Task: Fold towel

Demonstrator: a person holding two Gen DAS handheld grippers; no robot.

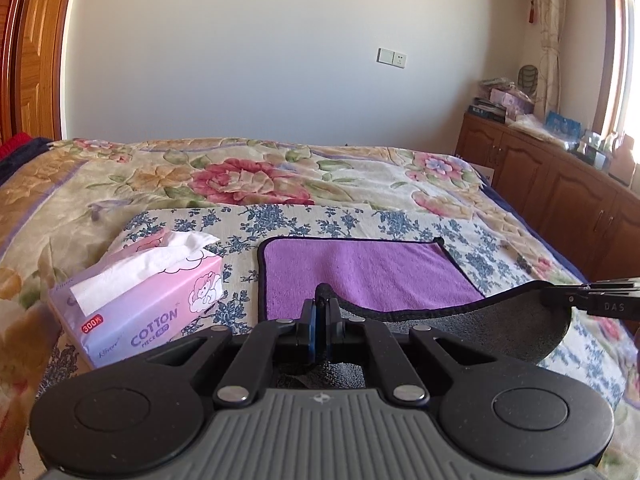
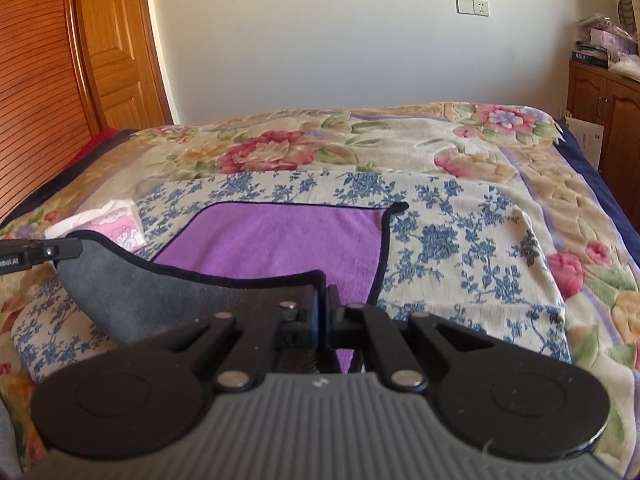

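Note:
A towel, purple on top and grey underneath, with a dark hem, lies on a blue-flowered cloth on the bed; it also shows in the right wrist view. Its near edge is lifted off the bed, grey side up. My left gripper is shut on the near left corner. My right gripper is shut on the near right corner. Each gripper shows at the side of the other's view, the right one and the left one, with the raised edge sagging between them.
A pink tissue box stands left of the towel, close to its left edge. The blue-flowered cloth lies on a floral bedspread. A wooden cabinet runs along the right of the bed. A wooden door is at left.

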